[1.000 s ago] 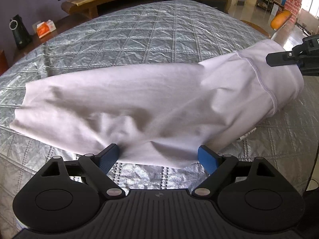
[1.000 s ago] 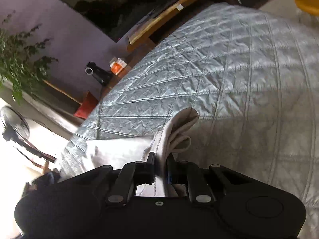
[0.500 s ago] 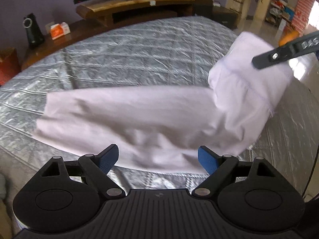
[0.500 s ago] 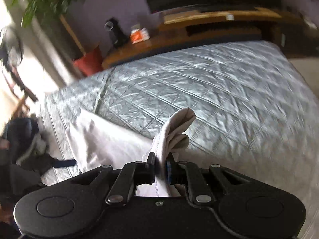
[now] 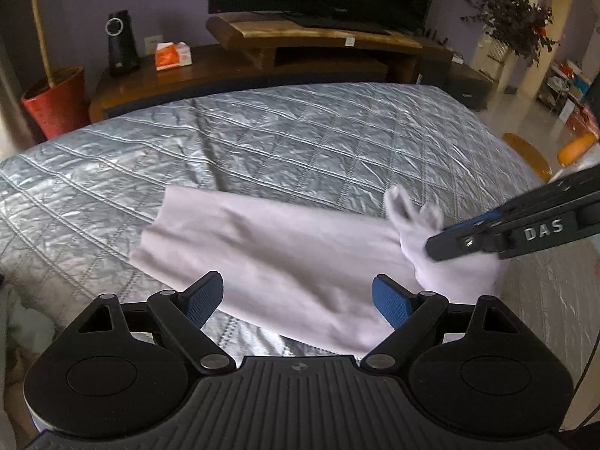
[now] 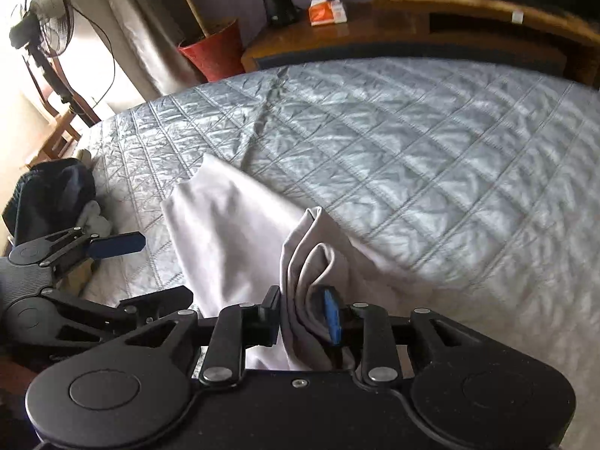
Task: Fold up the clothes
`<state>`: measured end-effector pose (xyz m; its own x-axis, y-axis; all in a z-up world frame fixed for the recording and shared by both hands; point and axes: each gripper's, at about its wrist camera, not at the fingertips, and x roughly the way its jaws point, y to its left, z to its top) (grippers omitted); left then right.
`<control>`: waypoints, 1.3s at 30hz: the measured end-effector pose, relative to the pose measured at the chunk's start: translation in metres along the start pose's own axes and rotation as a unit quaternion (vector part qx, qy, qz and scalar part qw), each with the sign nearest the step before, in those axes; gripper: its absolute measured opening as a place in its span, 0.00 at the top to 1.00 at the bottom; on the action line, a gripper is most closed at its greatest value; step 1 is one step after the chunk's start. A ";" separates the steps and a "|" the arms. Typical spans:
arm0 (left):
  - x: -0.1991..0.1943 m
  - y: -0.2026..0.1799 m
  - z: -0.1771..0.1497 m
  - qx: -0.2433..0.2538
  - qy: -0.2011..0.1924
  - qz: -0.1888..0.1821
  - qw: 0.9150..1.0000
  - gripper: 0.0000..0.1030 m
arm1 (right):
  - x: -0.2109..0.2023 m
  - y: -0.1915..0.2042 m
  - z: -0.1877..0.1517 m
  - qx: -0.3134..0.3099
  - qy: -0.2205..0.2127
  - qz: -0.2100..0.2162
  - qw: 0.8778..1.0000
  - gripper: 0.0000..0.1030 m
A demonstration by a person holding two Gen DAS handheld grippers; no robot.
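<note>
A: Silver-grey quilted cover, the bed (image 5: 300,142) fills both views. What lies on it?

B: A pale garment (image 5: 285,258), long and narrow, stretched across the near part of the bed. Most of it lies flat; its right end is bunched and lifted.

A: Lifted by what?

B: The right claw (image 6: 305,315). Its fingers are pressed together on a gathered fold of that end, with loops of cloth sticking up past the tips.

A: And the left claw (image 5: 298,300)?

B: Spread wide and holding nothing, hovering over the garment's near edge.

A: How would the cloth handle?

B: Light and limp, I'd judge. It sags wherever it isn't held, so one pinch will carry an end but won't keep an edge straight. It looks thin enough to slide on the sheeny quilt.

A: Where to take hold?

B: At corners or along a hem, where it doubles up. The near edge below the left claw looks reachable. How far the folding has got, I can't tell.
</note>
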<state>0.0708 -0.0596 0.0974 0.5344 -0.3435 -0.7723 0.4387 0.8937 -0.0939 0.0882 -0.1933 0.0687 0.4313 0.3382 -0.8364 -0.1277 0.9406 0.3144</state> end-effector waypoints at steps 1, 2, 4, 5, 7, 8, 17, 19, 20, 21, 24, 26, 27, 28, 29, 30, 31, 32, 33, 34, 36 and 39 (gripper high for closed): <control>-0.001 0.002 0.000 -0.002 -0.001 0.001 1.000 0.12 | 0.002 -0.002 0.000 0.016 -0.004 0.017 1.000 0.75; -0.002 0.004 0.001 -0.004 -0.002 0.001 1.000 0.12 | 0.001 -0.006 0.000 0.041 -0.014 0.040 0.998 0.71; -0.002 0.007 0.002 -0.007 -0.003 0.004 1.000 0.12 | -0.009 -0.020 -0.001 0.105 -0.053 0.090 0.989 0.68; -0.003 0.008 0.002 -0.008 -0.002 0.005 1.000 0.12 | -0.017 -0.027 -0.003 0.128 -0.081 0.101 0.983 0.63; -0.002 0.011 0.003 -0.007 0.001 0.011 1.000 0.12 | -0.032 -0.036 -0.007 0.150 -0.118 0.106 0.976 0.55; -0.001 0.012 0.002 -0.005 0.005 0.016 1.000 0.12 | -0.036 -0.034 -0.010 0.133 -0.124 0.092 0.979 0.50; 0.004 0.024 -0.002 -0.004 0.015 0.040 0.999 0.12 | -0.018 0.016 -0.052 -0.168 -0.061 -0.044 0.983 0.40; 0.005 0.025 -0.002 -0.004 0.015 0.041 0.999 0.12 | -0.022 0.015 -0.055 -0.144 -0.087 -0.012 0.986 0.40; 0.005 0.025 -0.002 -0.004 0.014 0.041 0.999 0.12 | -0.023 0.015 -0.054 -0.136 -0.102 -0.001 0.985 0.40; 0.005 0.024 -0.002 -0.003 0.014 0.040 0.999 0.12 | -0.022 0.015 -0.053 -0.130 -0.111 0.007 0.985 0.40; 0.006 0.022 -0.002 0.003 0.016 0.039 0.999 0.12 | 0.007 0.018 -0.052 -0.145 -0.071 -0.013 0.987 0.40; 0.007 0.021 -0.002 0.006 0.016 0.041 0.999 0.12 | 0.025 0.020 -0.052 -0.154 -0.044 -0.027 0.987 0.40; 0.007 0.022 -0.003 0.006 0.016 0.042 0.999 0.12 | 0.035 0.022 -0.051 -0.159 -0.030 -0.034 0.986 0.40; 0.007 0.023 -0.002 0.005 0.016 0.042 0.999 0.12 | 0.042 0.022 -0.051 -0.162 -0.021 -0.039 0.986 0.38; 0.007 0.024 -0.002 0.004 0.016 0.043 0.999 0.12 | 0.041 0.022 -0.051 -0.163 -0.025 -0.039 0.986 0.38; 0.007 0.025 -0.002 0.002 0.016 0.044 0.999 0.12 | 0.037 0.022 -0.049 -0.161 -0.028 -0.038 0.986 0.38; 0.007 0.026 -0.002 0.000 0.016 0.045 0.999 0.12 | 0.032 0.021 -0.047 -0.158 -0.033 -0.033 0.986 0.38; 0.007 0.027 -0.001 -0.002 0.016 0.045 0.999 0.12 | 0.023 0.019 -0.045 -0.154 -0.050 -0.015 0.987 0.38; 0.007 0.027 -0.001 -0.004 0.016 0.046 0.999 0.12 | 0.015 0.016 -0.042 -0.150 -0.067 0.001 0.986 0.37; 0.007 0.027 -0.001 -0.004 0.017 0.045 0.999 0.12 | 0.009 0.012 -0.038 -0.148 -0.082 0.006 0.986 0.37; 0.008 0.025 -0.002 -0.001 0.018 0.044 0.999 0.12 | 0.007 0.007 -0.027 -0.159 -0.092 -0.012 0.983 0.35; 0.009 0.023 -0.002 0.004 0.019 0.042 0.999 0.12 | 0.024 0.003 -0.008 -0.199 -0.050 -0.019 0.979 0.35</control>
<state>0.0842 -0.0411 0.0874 0.5424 -0.2557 -0.8002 0.3988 0.9168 -0.0226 0.0905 -0.1818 0.0461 0.5243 0.3177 -0.7901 -0.4388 0.8959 0.0690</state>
